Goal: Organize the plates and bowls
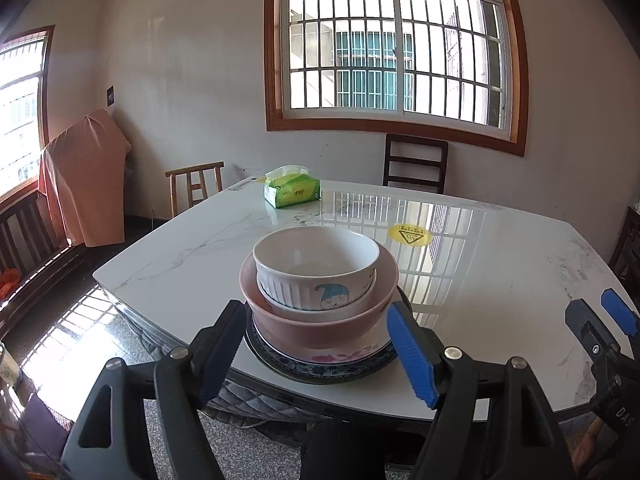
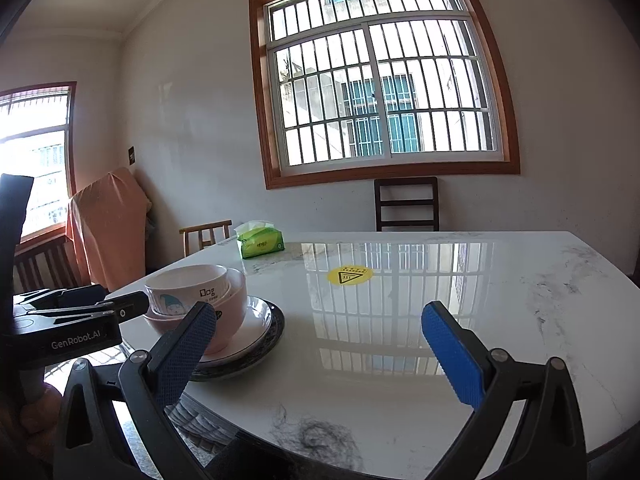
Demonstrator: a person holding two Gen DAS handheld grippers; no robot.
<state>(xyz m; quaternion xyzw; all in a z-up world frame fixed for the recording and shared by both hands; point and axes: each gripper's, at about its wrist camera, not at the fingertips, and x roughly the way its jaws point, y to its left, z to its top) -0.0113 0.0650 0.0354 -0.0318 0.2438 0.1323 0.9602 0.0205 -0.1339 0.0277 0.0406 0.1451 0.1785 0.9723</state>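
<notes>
Bowl stack (image 1: 320, 292) upright, mouths up, on plates (image 1: 320, 364); round.

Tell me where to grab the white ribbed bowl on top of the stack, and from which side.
Pinch the rim of the white ribbed bowl, one finger inside and one on the ribbed wall, coming from above on the near side. It nests inside the pink bowl, so only its upper wall is likely reachable. The left gripper, open, already faces it.
</notes>
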